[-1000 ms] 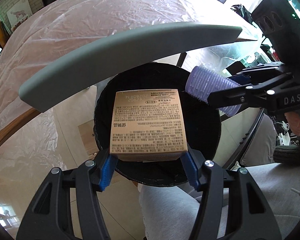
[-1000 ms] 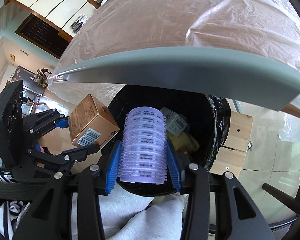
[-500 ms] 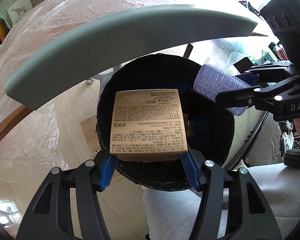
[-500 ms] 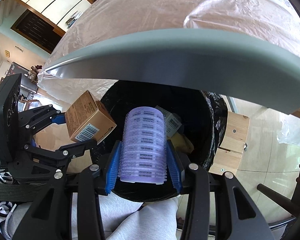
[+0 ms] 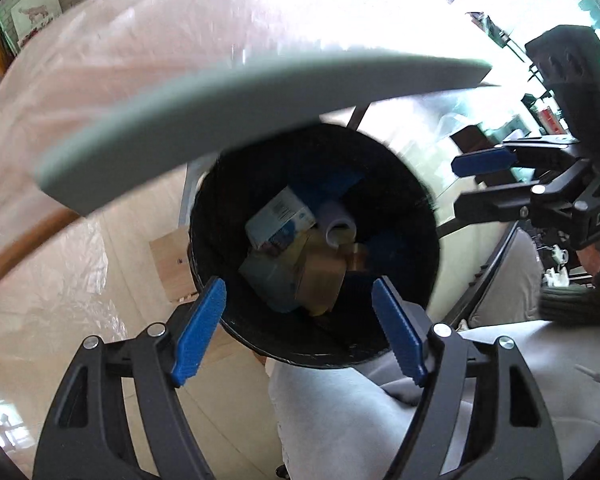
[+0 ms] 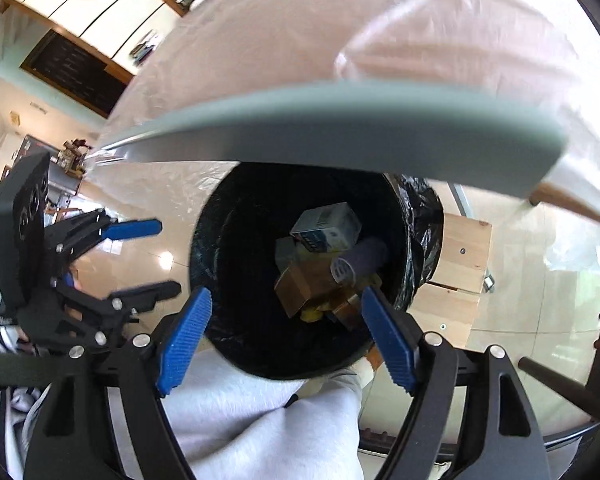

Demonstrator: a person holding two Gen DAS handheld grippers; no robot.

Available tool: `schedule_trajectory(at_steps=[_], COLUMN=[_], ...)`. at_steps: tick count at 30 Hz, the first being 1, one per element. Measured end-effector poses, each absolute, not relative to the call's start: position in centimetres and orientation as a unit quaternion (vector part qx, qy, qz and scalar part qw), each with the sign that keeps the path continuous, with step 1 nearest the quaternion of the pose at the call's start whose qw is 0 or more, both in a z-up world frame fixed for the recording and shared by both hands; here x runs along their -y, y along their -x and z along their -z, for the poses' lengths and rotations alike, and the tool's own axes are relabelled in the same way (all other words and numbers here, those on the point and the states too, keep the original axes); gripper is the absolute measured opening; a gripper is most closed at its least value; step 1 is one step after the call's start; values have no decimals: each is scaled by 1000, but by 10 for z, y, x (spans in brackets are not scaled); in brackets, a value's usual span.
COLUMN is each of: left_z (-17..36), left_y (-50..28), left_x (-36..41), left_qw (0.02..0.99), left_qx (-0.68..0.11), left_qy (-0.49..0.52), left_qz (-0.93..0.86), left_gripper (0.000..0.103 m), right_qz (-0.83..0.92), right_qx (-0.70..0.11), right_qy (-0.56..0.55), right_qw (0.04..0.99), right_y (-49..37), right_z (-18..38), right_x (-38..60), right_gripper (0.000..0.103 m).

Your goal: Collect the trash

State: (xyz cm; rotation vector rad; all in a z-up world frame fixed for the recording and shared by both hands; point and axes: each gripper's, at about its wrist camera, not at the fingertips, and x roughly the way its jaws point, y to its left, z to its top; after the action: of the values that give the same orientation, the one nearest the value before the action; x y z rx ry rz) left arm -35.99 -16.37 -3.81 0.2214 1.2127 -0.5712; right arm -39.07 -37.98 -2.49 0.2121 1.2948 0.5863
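Both tools have just been opening; left gripper (image 5: 300, 326) and right gripper (image 6: 286, 338) stand spread, nothing between them. Brown box (image 5: 320, 280) and purple roller (image 6: 360, 264) lie tilted inside the black bin (image 5: 416, 208). Roller's open end faces near-left. "DAS" legible only in left view.

Both the left gripper (image 5: 300, 326) and the right gripper (image 6: 286, 334) point steeply downward, side by side, jaws just sprung apart and apparently holding nothing.
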Motion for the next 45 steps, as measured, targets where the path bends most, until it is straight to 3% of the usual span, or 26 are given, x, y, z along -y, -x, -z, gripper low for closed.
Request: schedule_trajectory(at_steps=[5,7,9,12,25,45], left_z=[-22,-47,-67,-80,-24,9], left_y=[354,342,327,291,128,77], left_x=[153,145,137,120,46,13], left_qw=[809,832,861,892,894,890], left_qx=[-507,-475,-436,-402,-445,-455], left_qy=[-86,-79,-71,-57,-23,-15], left_qz=[283,275,250,197,49,33], left_gripper=[78,91,97,98,98,101], right_qz=[-287,-275,-246,-189,-39,6], right_qx=[-525,-498,-463,-440,-443,-461], right_qy=[-55,-47,-49,-52,-55,-11], right_qw=[799,821,850,876,894,888], right_y=[393,383,362,325,167,138], right_z=[-38,-58,-77,-83,-25,1], right_x=[386,393,405,425,515,531], right_gripper=[87,90,97,99,99,99])
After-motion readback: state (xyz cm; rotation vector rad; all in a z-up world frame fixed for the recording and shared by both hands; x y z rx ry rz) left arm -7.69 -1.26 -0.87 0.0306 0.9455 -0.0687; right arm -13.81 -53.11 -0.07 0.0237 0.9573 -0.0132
